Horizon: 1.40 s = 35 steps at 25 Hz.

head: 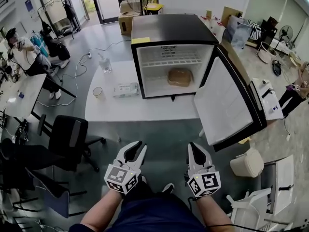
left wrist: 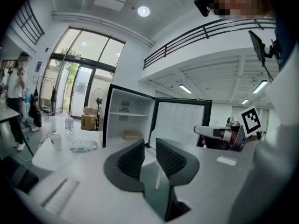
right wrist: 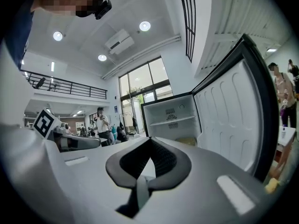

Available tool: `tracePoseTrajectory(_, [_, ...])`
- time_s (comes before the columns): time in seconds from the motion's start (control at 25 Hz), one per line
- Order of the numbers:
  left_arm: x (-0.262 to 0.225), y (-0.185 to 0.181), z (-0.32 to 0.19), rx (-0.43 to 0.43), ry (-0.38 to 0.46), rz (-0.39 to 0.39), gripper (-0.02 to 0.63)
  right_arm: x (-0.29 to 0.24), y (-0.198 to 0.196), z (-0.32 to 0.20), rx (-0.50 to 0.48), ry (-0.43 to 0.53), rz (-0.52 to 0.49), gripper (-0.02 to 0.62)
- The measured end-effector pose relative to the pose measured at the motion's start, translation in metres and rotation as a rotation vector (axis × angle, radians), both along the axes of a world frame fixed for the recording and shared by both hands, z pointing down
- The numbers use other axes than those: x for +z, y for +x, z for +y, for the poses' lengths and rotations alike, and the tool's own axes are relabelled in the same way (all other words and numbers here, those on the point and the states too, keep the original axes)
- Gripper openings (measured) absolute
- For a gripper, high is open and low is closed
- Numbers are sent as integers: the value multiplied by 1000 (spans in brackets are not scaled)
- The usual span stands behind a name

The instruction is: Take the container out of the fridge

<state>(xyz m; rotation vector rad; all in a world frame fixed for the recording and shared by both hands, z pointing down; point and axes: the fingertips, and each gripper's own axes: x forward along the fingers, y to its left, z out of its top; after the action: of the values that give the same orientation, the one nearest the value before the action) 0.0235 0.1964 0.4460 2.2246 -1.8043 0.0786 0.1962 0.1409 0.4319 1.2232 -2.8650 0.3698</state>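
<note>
A broad white tabletop (head: 154,109) takes up the middle of the room, and a small black fridge (head: 166,30) stands on its far right part. The fridge door (head: 227,105) is swung wide open to the right, with its white inner side showing. A black office chair (head: 67,139) sits on the floor just off the tabletop's left near edge, and a person (head: 29,57) stands well off to the left by another desk.

Close in front of the one doing the job, both tools are held low, well short of the fridge and pointing towards it. The left hand-held gripper (head: 137,148) has its jaws apart with a clear gap and nothing in it. The right hand-held gripper (head: 195,149) has its jaws brought together at the tips, also with nothing between them.

The container (head: 179,77), a tan, flat, rounded box, lies on the floor of the fridge beneath the white shelf (head: 169,59), towards the right side of the compartment and untouched.

On the tabletop left of the fridge lies a pack of wipes (head: 125,89), just beside the fridge's lower left corner. A clear bottle (head: 105,64) stands further back, and a small cup (head: 98,93) stands near the left edge.
</note>
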Motion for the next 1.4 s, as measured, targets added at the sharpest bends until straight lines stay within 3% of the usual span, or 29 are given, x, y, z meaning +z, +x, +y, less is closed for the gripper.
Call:
tracePoseTrajectory(0.32, [19, -44, -10, -34, -29, 25, 78, 8, -31, -22, 13, -11, 21, 6])
tracePoseTrajectory(0.76, [24, -101, -83, 180, -25, 40, 78, 0, -96, -63, 170, -16, 78, 6])
tracePoseTrajectory(1.04, [27, -128, -114, 272, -26, 70, 78, 8, -124, -73, 259, -42, 112, 6])
tracePoseTrajectory(1.4, [37, -112, -140, 367, -44, 95, 78, 16, -122, -83, 321, -75, 134, 6])
